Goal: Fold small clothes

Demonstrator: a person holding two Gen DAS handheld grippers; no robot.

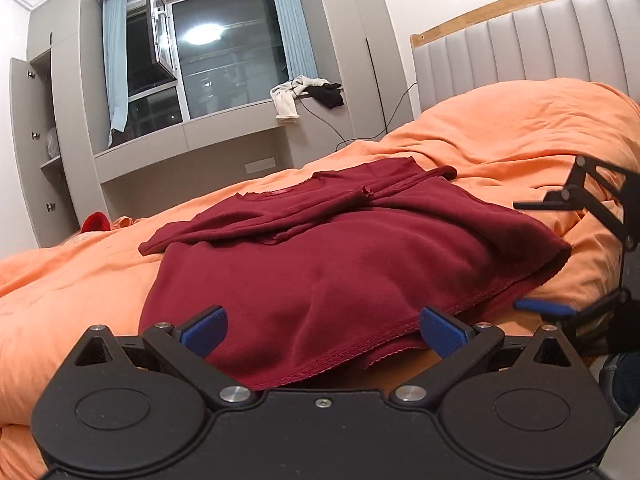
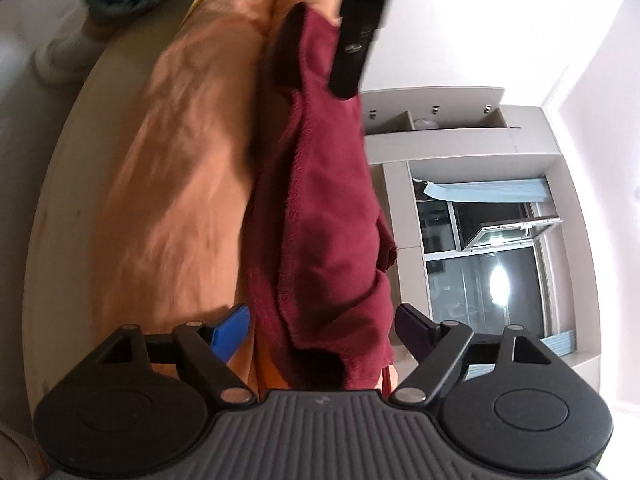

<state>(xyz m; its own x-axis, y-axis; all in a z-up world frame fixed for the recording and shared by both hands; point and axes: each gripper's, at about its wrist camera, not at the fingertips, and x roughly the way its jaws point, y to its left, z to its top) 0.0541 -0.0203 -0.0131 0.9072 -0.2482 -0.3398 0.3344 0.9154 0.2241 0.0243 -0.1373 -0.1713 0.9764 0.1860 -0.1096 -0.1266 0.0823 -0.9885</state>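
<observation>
Now the shirt (image 1: pixel 340 256) lay folded on the bed (image 1: pixel 500 136); my left gripper (image 1: pixel 324 330) stood wide at its hem, gripping nothing, my right gripper (image 2: pixel 322 330) likewise spread around its edge.

The small garment (image 1: pixel 340 256) is a plain dark maroon all over, with matching maroon stitching along its hem, and it lies on a solid orange bedspread (image 1: pixel 500 136) with no print. Both the left gripper (image 1: pixel 322 334) and the right gripper (image 2: pixel 322 330) have black bodies with silver screw heads and 2 bright blue finger pads (image 1: pixel 206 330) each, though 1 pad of the right looks dark purple in shadow. Behind, the padded headboard (image 1: pixel 520 40) is pale grey under a light wood rail, the curtains (image 1: pixel 294 16) are pale blue with fine vertical stripes, the cabinets (image 1: pixel 44 140) are light grey, and a cream cloth (image 1: pixel 286 98) and a black cloth (image 1: pixel 330 96) hang on the sill.
</observation>
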